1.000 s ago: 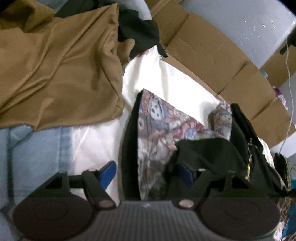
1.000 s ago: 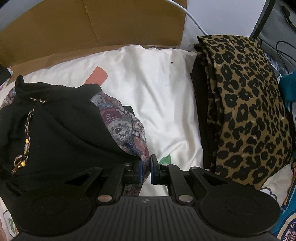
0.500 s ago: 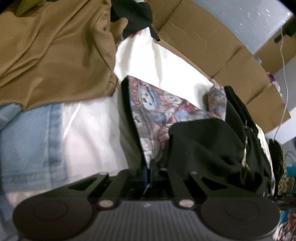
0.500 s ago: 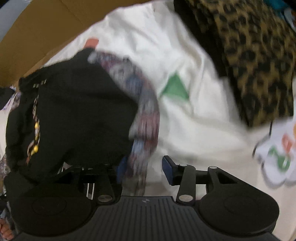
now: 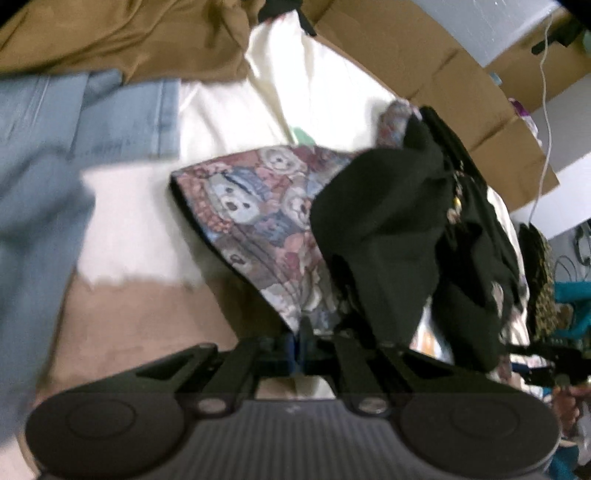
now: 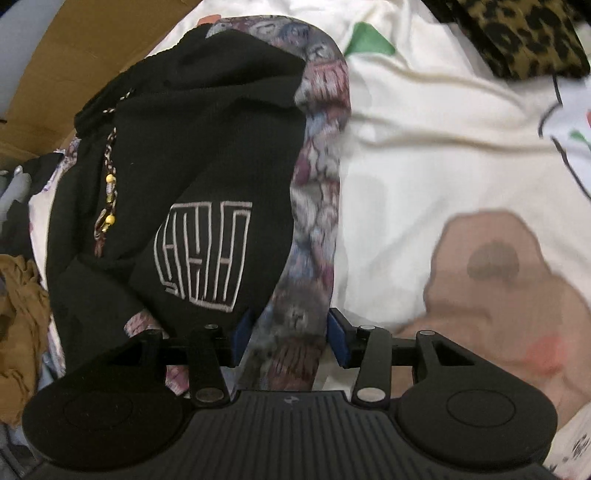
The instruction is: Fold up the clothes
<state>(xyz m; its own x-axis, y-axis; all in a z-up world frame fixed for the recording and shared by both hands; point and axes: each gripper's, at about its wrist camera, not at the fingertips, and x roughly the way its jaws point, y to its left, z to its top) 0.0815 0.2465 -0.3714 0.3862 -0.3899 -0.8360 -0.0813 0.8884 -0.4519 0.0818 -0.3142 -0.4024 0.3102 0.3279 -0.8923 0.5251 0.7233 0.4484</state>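
Observation:
A black garment with a teddy-bear print lining (image 5: 258, 206) lies crumpled on the white sheet (image 5: 303, 85). My left gripper (image 5: 298, 345) is shut on the print edge of this garment and holds it up. In the right wrist view the same garment (image 6: 207, 155) shows its black side with a white embroidered logo and a beaded cord. My right gripper (image 6: 290, 332) is open, its blue pads on either side of a print fold of the garment (image 6: 295, 325).
A tan garment (image 5: 122, 33) and a light-blue denim piece (image 5: 55, 147) lie at the left. A folded leopard-print garment (image 6: 517, 33) lies at the far right. Cardboard (image 5: 424, 62) lines the back edge. The sheet has a brown bear print (image 6: 491, 280).
My left gripper closed on the print edge and pulled it toward me. My right gripper opened and shifted toward the near edge of the garment, away from the leopard piece.

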